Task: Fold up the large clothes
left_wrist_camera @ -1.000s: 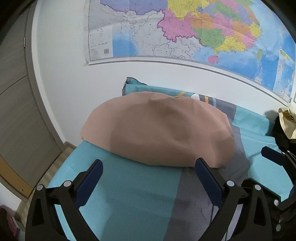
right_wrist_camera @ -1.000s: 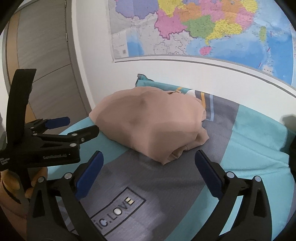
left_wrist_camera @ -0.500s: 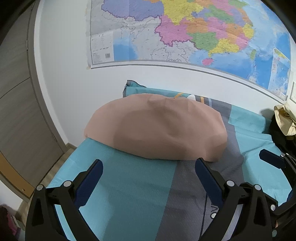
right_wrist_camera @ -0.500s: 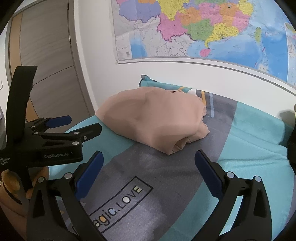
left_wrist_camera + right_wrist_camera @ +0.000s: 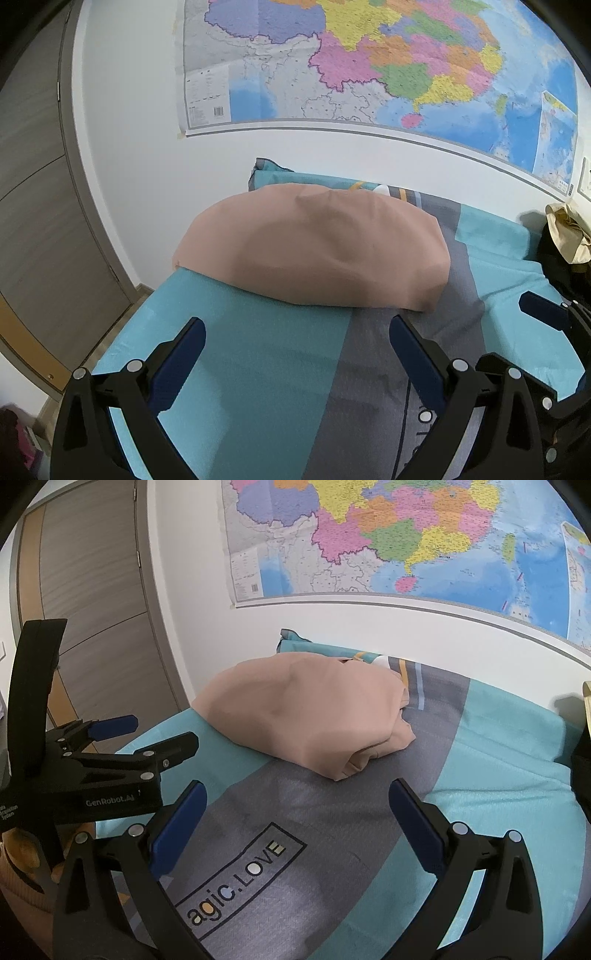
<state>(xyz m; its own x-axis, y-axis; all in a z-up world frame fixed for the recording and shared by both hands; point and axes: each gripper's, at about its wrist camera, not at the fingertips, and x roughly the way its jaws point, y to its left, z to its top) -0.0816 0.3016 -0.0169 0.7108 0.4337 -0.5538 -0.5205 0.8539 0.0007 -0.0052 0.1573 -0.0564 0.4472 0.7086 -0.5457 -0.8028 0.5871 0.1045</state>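
While both tools hang wide apart and empty, left tool (image 5: 295, 350) and right tool (image 5: 295, 819) above the bed (image 5: 258, 387), the folded tan garment (image 5: 314, 254) lies as a thick bundle at the bed's far end, near the wall. Risk, by judgement: loose layered edges at the bundle's right corner (image 5: 369, 757) may splay if nudged or lifted by one layer only. Surface: teal-and-grey bedcover, printed lettering (image 5: 240, 882), soft and yielding. Room: wall map (image 5: 369, 62), grey wooden door (image 5: 99, 602) to the left.
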